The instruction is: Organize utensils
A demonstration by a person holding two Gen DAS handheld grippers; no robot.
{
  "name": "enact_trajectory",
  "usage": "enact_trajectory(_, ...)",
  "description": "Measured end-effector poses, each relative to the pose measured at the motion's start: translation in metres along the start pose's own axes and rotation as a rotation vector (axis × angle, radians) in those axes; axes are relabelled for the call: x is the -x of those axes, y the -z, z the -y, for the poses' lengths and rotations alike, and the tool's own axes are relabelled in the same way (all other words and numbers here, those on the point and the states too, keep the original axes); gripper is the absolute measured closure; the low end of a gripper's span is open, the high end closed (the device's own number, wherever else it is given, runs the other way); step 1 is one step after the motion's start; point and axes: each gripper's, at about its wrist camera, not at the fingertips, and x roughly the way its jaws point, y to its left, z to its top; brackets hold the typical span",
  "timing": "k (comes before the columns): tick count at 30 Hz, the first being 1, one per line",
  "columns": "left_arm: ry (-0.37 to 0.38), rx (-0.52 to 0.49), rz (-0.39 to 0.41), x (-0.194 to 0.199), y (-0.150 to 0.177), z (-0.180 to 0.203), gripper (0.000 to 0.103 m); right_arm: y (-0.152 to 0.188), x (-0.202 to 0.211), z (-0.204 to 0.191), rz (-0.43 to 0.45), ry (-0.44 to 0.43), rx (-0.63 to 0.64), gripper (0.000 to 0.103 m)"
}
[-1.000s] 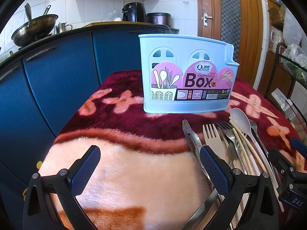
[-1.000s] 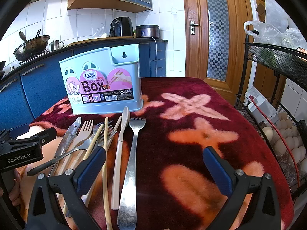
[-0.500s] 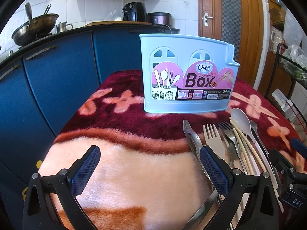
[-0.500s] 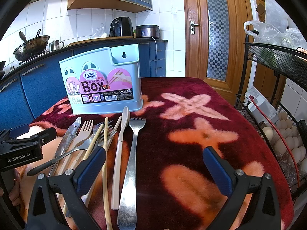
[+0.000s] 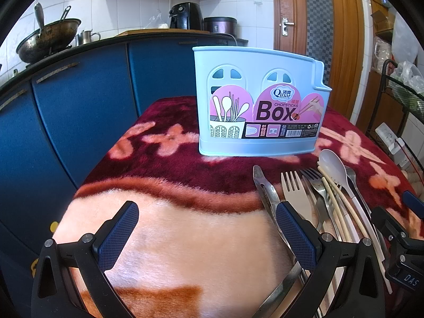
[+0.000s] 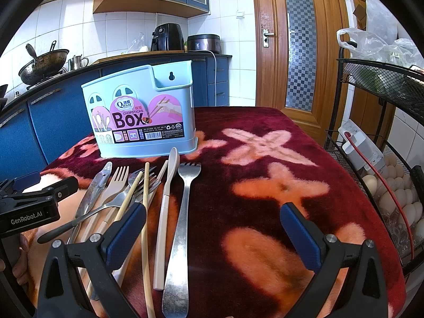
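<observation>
Home kitchen. White tiled walls (image 6: pixel 87 29), blue base cabinets (image 5: pixel 79 111) under dark counter. Wok (image 5: pixel 47 38) with ladle on stove, small metal pot (image 5: pixel 86 37) beside it. Air fryer (image 6: pixel 167 37) and rice cooker (image 6: pixel 204 43) on counter. Wooden door (image 6: pixel 296 42) with patterned glass. Wire rack (image 6: pixel 371 79) with plastic bags, eggs (image 6: pixel 397 196) below. Table covered with plush red floral blanket (image 6: pixel 265 159).

Black claw (image 6: pixel 212 228), blue textured pads (image 6: pixel 127 225), silver screws
</observation>
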Motion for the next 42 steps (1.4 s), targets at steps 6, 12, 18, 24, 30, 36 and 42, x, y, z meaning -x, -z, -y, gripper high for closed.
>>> enact_trajectory(6, 0.000, -0.001, 0.000, 0.0000, 0.0000, 0.0001, 0.000, -0.0001, -0.0001, 0.0001, 0.000, 0.000, 0.000, 0.000)
enact_trajectory(12, 0.000, -0.001, -0.001, -0.0001, 0.0000, 0.0000, 0.000, -0.0003, -0.0003, 0.0003, -0.001, -0.001, -0.001, 0.000)
enact_trajectory(18, 0.000, -0.001, 0.000, -0.0001, 0.0001, 0.0002, 0.000, -0.0004, -0.0004, 0.0003, -0.001, 0.000, -0.001, 0.000)
enact_trajectory(24, -0.001, -0.001, 0.000, -0.0002, 0.0002, 0.0003, 0.000, -0.0006, -0.0006, 0.0004, -0.001, 0.000, -0.001, 0.000)
enact_trajectory(30, 0.000, -0.001, 0.000, -0.0002, 0.0002, 0.0004, 0.000, -0.0008, -0.0008, 0.0005, -0.002, 0.000, -0.001, 0.000)
enact_trajectory(36, 0.000, -0.001, -0.001, -0.0003, 0.0001, 0.0005, 0.000, -0.0010, -0.0003, 0.0010, -0.002, -0.001, -0.003, 0.000)
enact_trajectory(42, -0.002, -0.006, -0.002, -0.0002, 0.0005, 0.0015, 0.000, -0.0014, 0.0001, 0.0027, -0.021, -0.020, -0.015, 0.000)
